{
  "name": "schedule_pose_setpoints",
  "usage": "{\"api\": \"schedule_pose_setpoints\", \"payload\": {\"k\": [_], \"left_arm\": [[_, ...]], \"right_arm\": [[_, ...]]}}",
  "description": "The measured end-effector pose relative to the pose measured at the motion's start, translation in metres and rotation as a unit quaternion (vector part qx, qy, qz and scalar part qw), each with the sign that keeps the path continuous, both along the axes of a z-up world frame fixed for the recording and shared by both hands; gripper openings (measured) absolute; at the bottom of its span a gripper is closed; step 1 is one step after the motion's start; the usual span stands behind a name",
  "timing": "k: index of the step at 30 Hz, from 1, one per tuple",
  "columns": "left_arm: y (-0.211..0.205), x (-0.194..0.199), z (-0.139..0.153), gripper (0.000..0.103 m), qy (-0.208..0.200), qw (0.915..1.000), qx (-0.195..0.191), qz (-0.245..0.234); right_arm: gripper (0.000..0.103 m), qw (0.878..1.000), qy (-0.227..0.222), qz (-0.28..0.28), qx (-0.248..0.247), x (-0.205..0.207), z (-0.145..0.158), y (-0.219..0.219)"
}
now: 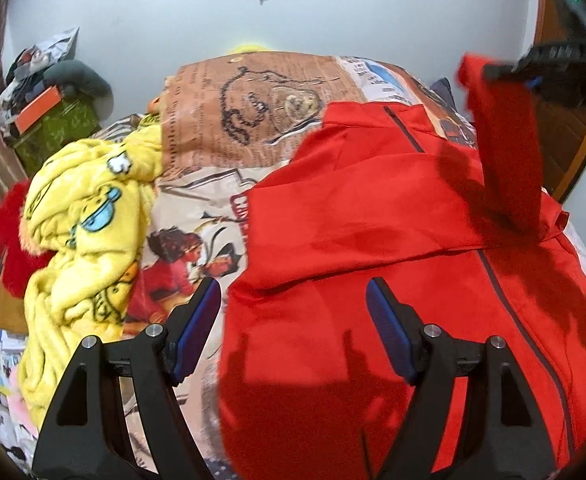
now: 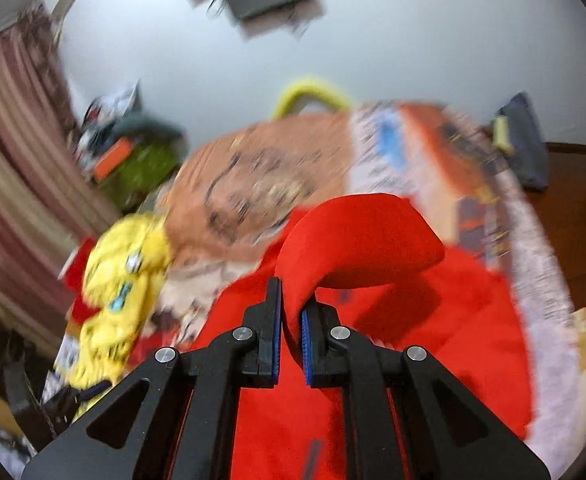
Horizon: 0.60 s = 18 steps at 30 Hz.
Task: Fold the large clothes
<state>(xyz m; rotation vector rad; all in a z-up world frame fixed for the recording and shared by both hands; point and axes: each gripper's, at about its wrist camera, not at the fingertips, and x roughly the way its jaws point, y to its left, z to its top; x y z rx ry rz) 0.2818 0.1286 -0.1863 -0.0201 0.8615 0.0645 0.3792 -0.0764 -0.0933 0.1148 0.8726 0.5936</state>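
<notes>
A large red zip jacket point(image 1: 373, 216) lies spread on the printed bed cover point(image 1: 213, 128). One sleeve point(image 1: 505, 140) is lifted off it at the right, and my right gripper point(image 1: 505, 70) holds its end up in the air. In the right wrist view that gripper point(image 2: 291, 312) is shut on the red sleeve point(image 2: 357, 236), which curls up between the blue pads. My left gripper point(image 1: 293, 308) hovers open above the jacket's left lower edge, nothing between its fingers.
A crumpled yellow cartoon blanket point(image 1: 89, 216) lies left of the jacket, with a red cloth point(image 1: 9, 240) beyond it. A cluttered green box point(image 1: 53, 120) stands at the far left by a striped curtain point(image 2: 9, 184). A dark bag point(image 2: 525, 140) sits by the wall at right.
</notes>
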Motion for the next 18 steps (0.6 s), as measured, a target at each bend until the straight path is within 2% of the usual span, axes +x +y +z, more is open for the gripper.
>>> {"api": "schedule_pose_setpoints", "payload": {"k": [5, 10, 11, 12, 13, 14, 15, 18], "left_arm": [[0.024, -0.012, -0.006, 0.074, 0.009, 0.9997, -0.007, 0.023], [0.042, -0.017, -0.017, 0.074, 0.025, 0.9985, -0.023, 0.044], [0.044, -0.017, -0.019, 0.074, 0.027, 0.9982, -0.027, 0.046], [0.046, -0.017, -0.02, 0.074, 0.029, 0.9979, -0.032, 0.048], [0.046, -0.017, -0.02, 0.074, 0.03, 0.9978, -0.036, 0.047], [0.046, -0.016, -0.021, 0.074, 0.031, 0.9976, -0.041, 0.046], [0.045, -0.014, -0.021, 0.074, 0.032, 0.9974, -0.046, 0.044], [0.041, -0.008, -0.018, 0.074, 0.03, 0.9974, -0.054, 0.036]], "right_arm": [[0.008, 0.995, 0.047, 0.065, -0.055, -0.022, -0.051, 0.052], [0.011, 0.985, 0.099, 0.096, -0.107, -0.037, -0.099, 0.081], [0.014, 0.982, 0.107, 0.102, -0.114, -0.039, -0.104, 0.082], [0.025, 0.979, 0.117, 0.109, -0.124, -0.042, -0.107, 0.083], [0.041, 0.977, 0.125, 0.113, -0.133, -0.043, -0.106, 0.084], [0.048, 0.974, 0.13, 0.117, -0.143, -0.045, -0.105, 0.082], [0.054, 0.974, 0.127, 0.119, -0.145, -0.047, -0.101, 0.08], [0.056, 0.976, 0.099, 0.12, -0.151, -0.055, -0.081, 0.06]]}}
